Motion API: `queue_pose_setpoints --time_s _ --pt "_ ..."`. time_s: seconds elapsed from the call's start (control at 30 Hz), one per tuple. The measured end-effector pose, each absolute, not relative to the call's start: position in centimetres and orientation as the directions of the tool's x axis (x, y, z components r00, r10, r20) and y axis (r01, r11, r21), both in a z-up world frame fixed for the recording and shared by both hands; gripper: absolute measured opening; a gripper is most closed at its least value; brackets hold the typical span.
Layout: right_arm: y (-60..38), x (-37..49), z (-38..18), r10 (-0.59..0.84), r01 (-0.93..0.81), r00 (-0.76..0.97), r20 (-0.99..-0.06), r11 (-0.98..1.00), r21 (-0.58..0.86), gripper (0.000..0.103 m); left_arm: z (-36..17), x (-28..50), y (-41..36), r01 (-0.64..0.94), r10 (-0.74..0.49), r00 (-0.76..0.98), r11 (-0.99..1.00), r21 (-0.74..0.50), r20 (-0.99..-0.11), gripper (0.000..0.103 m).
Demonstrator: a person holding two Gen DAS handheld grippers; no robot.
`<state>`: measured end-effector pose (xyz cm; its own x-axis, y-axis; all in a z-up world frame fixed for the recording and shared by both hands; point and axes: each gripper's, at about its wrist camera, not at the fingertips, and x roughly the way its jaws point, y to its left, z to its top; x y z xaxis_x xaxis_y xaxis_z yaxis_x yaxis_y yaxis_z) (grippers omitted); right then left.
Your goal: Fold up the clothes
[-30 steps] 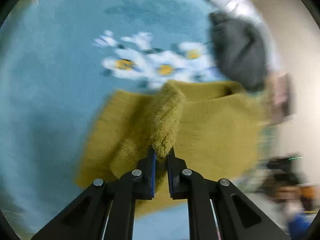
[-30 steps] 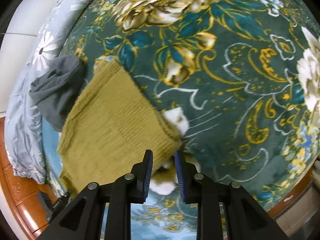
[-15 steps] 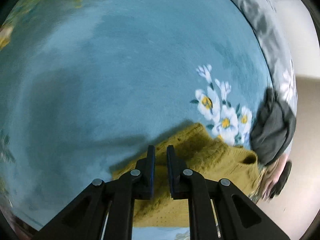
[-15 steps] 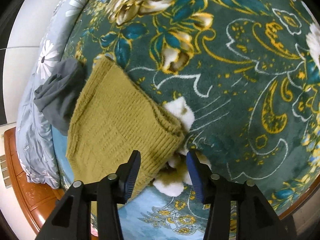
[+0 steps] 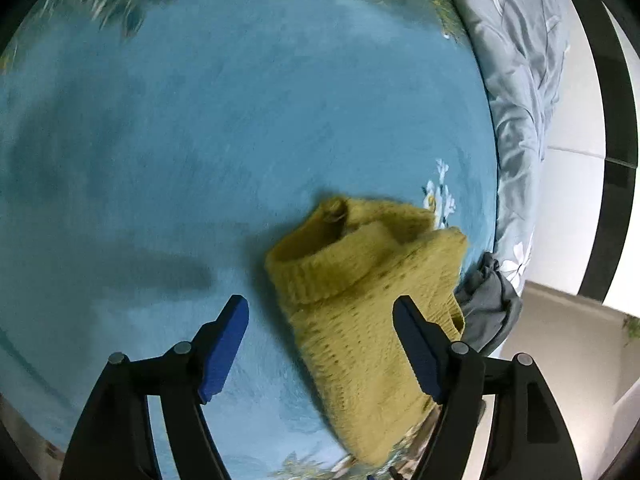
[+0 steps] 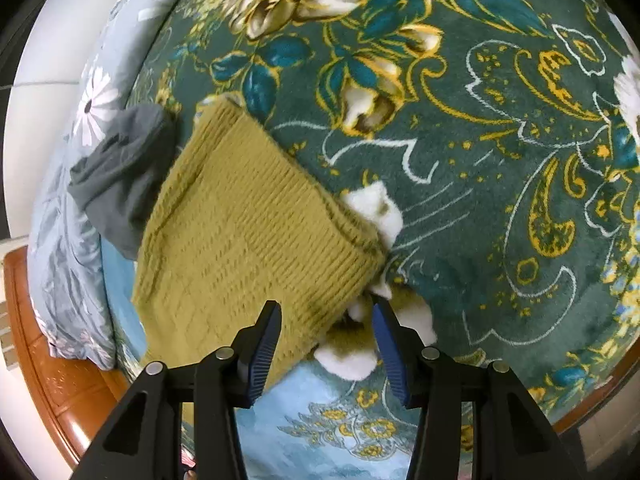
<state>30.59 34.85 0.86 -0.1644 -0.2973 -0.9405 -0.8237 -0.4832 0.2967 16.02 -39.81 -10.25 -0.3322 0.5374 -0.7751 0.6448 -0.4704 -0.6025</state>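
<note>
Two grippers, both over a bed with a mustard-yellow knit sweater (image 6: 256, 236) on it. Left wrist view, left to right: plain blue blanket area (image 5: 200, 140) fills most of frame, blurred; left gripper (image 5: 320, 312) low centre, jaws spreading apart at this moment, blue pads (image 5: 224, 350) wide; the sweater's ribbed collar end (image 5: 320, 276) lies between and just past them, pads not pressing it, so released. Sweater runs down to the right under the right finger. Small white flower print (image 5: 440, 200) just past the sweater, then a grey garment (image 5: 488, 304) bunched at the sweater's right edge, touching it, then a grey floral quilt (image 5: 520, 120) along the bed edge. Right wrist view, left to right: wooden bed frame (image 6: 52, 360), grey floral quilt, grey garment touching the sweater's upper left side, sweater folded flat in a rough rectangle, ribbed hem corner toward the gripper. Right gripper (image 6: 326, 312) partly parted, nothing clamped; its left finger overlaps the sweater's lower edge, and the hem corner and white flower print (image 6: 372, 212) show in the gap. Dark green blanket with gold flowers (image 6: 480, 140) takes up the right side.
</note>
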Motion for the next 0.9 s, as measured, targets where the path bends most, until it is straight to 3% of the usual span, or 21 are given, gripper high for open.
queue_pose_setpoints --time_s 0.23,0.37,0.43,0.47,0.5,0.67,0.9 --pt "31.4 29.6 1.6 -0.329 -0.786 -0.094 -0.940 -0.554 0.273 0.051 -12.5 15.1 -38.4 0.644 0.545 -0.377 -0.428 -0.635 -0.749 0.074" --pt "29.7 28.7 2.7 -0.333 -0.746 -0.060 -0.941 -0.612 0.263 0.051 -13.8 15.2 -38.2 0.685 0.534 -0.417 -0.348 -0.640 -0.736 0.063" --pt "29.1 27.8 3.4 -0.325 -0.721 -0.044 -0.945 -0.644 0.255 0.051 -13.7 15.1 -37.8 0.688 0.519 -0.417 -0.356 -0.632 -0.746 0.050" --pt "28.8 27.3 3.8 -0.319 -0.711 -0.041 -0.947 -0.657 0.252 0.051 -13.9 15.1 -37.6 0.692 0.523 -0.409 -0.357 -0.628 -0.748 0.027" --pt "28.6 26.8 4.3 -0.313 -0.700 -0.042 -0.949 -0.668 0.252 0.051 -14.1 14.9 -37.4 0.697 0.535 -0.394 -0.356 -0.622 -0.748 0.015" --pt "27.6 24.3 6.6 -0.300 -0.650 -0.075 -0.951 -0.709 0.275 0.051 -12.5 14.7 -37.1 0.683 0.524 -0.387 -0.390 -0.618 -0.758 0.012" --pt "26.8 23.5 7.6 -0.327 -0.640 -0.104 -0.939 -0.701 0.315 0.051 -4.3 12.9 -33.6 0.501 0.484 -0.390 -0.603 -0.621 -0.783 0.011"
